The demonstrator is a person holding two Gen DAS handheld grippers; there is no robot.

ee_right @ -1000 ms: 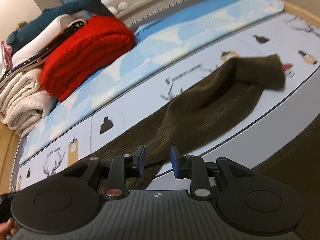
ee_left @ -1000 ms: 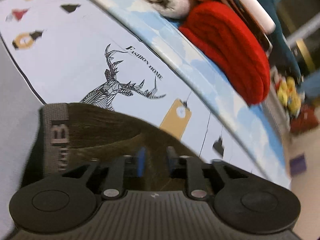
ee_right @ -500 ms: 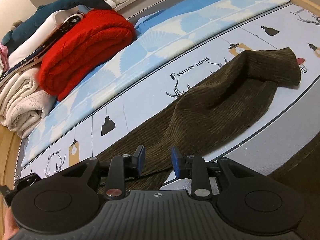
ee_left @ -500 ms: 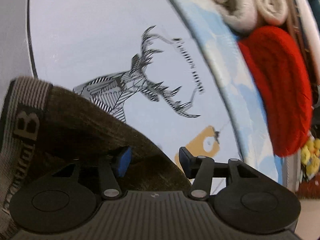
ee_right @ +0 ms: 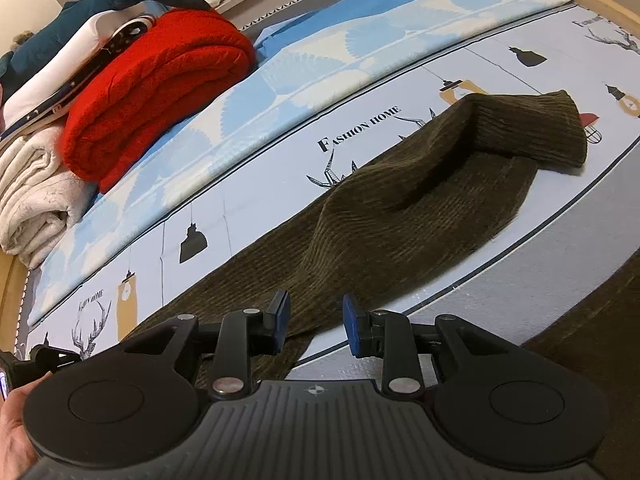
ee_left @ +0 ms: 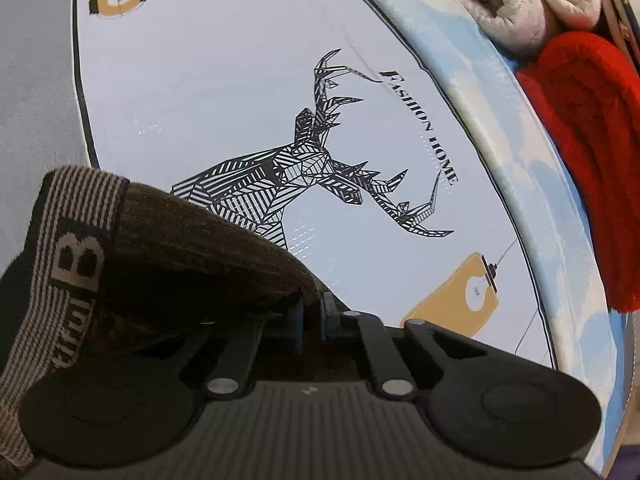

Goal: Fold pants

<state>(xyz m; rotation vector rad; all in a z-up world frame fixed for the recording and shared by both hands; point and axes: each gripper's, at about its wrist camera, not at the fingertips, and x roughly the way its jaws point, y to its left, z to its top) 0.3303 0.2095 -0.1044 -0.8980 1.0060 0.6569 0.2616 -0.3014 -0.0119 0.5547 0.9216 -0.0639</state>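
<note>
Now left tool pinching pants, right tool parted.

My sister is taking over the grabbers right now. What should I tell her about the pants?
Left gripper: jaws shut on the pants beside the waistband.
Right gripper: jaws open, holding nothing, above a pant leg.
The pants lie stretched across the sheet, with the far cuff flopped back on itself.
Done: waist end is gripped.
Left: grab with the right gripper, then do the folds; no neat fold shows yet.
</note>
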